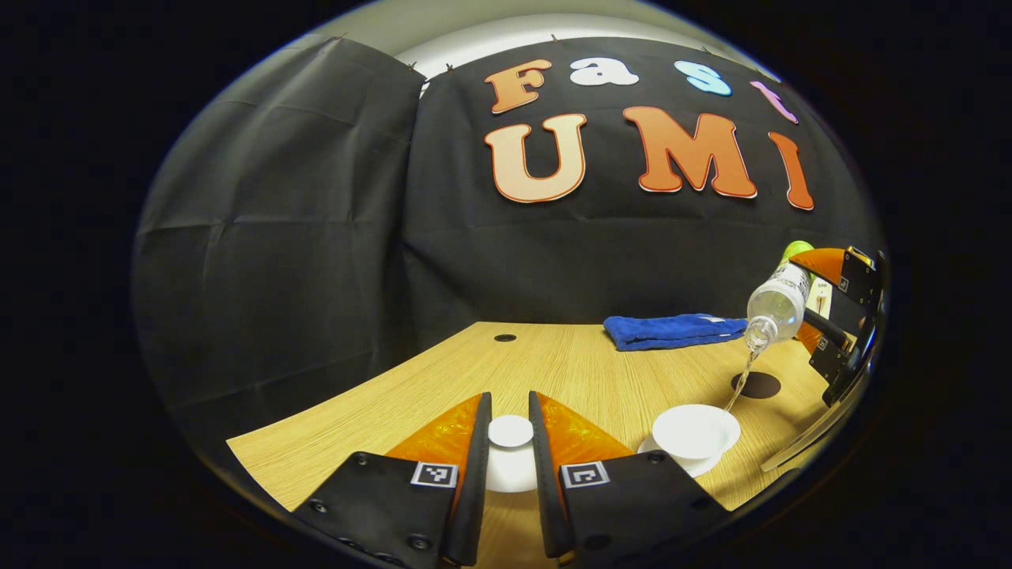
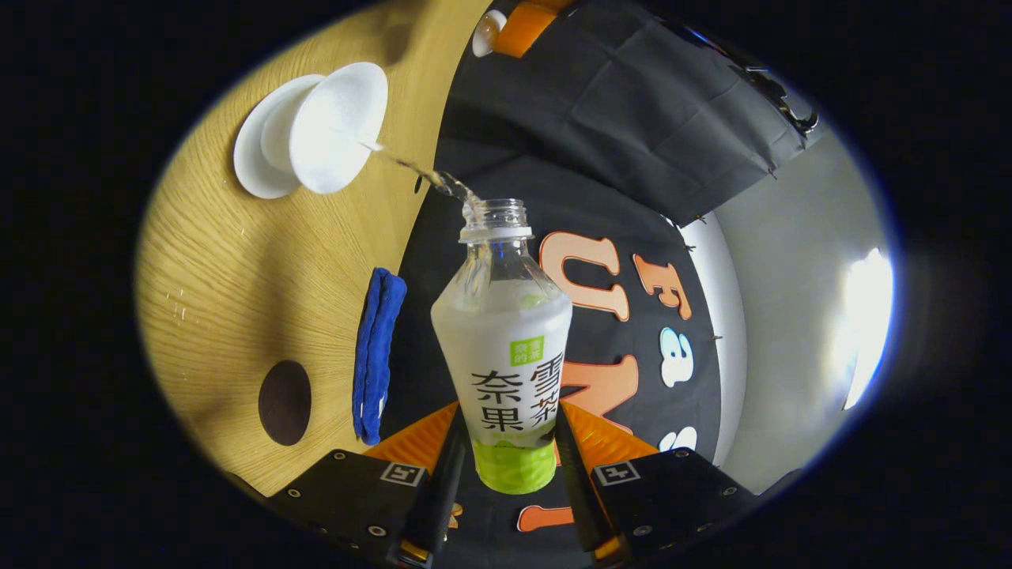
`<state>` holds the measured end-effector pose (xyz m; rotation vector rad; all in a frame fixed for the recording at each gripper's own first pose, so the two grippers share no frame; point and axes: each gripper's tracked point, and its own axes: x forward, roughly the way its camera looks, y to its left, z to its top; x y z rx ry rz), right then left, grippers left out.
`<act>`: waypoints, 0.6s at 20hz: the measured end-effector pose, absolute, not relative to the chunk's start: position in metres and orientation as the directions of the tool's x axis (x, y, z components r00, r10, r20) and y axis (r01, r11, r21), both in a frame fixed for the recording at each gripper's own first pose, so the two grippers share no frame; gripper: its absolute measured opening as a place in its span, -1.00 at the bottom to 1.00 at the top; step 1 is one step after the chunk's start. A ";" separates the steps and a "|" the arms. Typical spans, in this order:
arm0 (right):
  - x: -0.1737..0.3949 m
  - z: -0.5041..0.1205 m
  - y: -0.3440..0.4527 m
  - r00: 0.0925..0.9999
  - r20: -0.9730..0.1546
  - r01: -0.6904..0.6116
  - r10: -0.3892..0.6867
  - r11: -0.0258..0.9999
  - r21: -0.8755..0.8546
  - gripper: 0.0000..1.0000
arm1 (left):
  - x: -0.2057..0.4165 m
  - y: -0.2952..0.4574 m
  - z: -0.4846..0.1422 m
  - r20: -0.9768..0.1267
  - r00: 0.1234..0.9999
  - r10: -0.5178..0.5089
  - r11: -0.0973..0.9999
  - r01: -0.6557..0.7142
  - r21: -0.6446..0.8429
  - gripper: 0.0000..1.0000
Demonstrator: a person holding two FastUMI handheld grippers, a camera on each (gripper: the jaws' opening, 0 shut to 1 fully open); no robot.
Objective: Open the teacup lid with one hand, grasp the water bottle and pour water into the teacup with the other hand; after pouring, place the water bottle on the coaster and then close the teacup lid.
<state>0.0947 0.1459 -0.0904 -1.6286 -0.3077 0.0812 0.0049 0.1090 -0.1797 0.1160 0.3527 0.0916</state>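
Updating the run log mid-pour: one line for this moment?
step: pouring | left claw: holds lid | right claw: tilts water bottle | stream into teacup | coaster: bare

My left gripper (image 1: 510, 458) sits low over the table, fingers clamped on the lid knob. My right gripper (image 2: 506, 466) is rolled sideways, raised, fingers squeezing the bottle's lower body, neck tipped down.

Clear glossy plastic water bottle (image 2: 502, 348), smooth white ceramic teacup (image 1: 696, 431), wood-grain table (image 1: 569, 367), fluffy blue towel (image 1: 672, 329).
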 end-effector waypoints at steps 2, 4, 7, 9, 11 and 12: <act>0.096 -0.088 0.147 0.956 0.139 0.159 0.256 -0.059 -0.986 0.26 | 0.004 0.109 -0.180 -0.340 0.934 0.107 0.989 -0.066 0.130 -0.33; 0.095 -0.088 0.148 0.955 0.143 0.164 0.261 -0.059 -0.985 0.26 | 0.005 0.111 -0.179 -0.339 0.934 0.107 0.989 -0.066 0.131 -0.34; 0.096 -0.087 0.152 0.951 0.136 0.165 0.279 -0.081 -0.983 0.26 | 0.003 0.112 -0.181 -0.341 0.933 0.111 0.988 -0.067 0.138 -0.33; 0.095 -0.085 0.154 0.948 0.133 0.168 0.290 -0.102 -0.980 0.26 | 0.002 0.114 -0.181 -0.344 0.932 0.110 0.988 -0.065 0.141 -0.33; 0.095 -0.093 0.154 0.948 0.109 0.148 0.299 -0.110 -0.983 0.26 | 0.003 0.115 -0.181 -0.344 0.932 0.111 0.988 -0.065 0.143 -0.33; 0.094 -0.097 0.155 0.947 0.103 0.145 0.306 -0.118 -0.982 0.25 | 0.003 0.114 -0.181 -0.348 0.931 0.111 0.987 -0.064 0.144 -0.33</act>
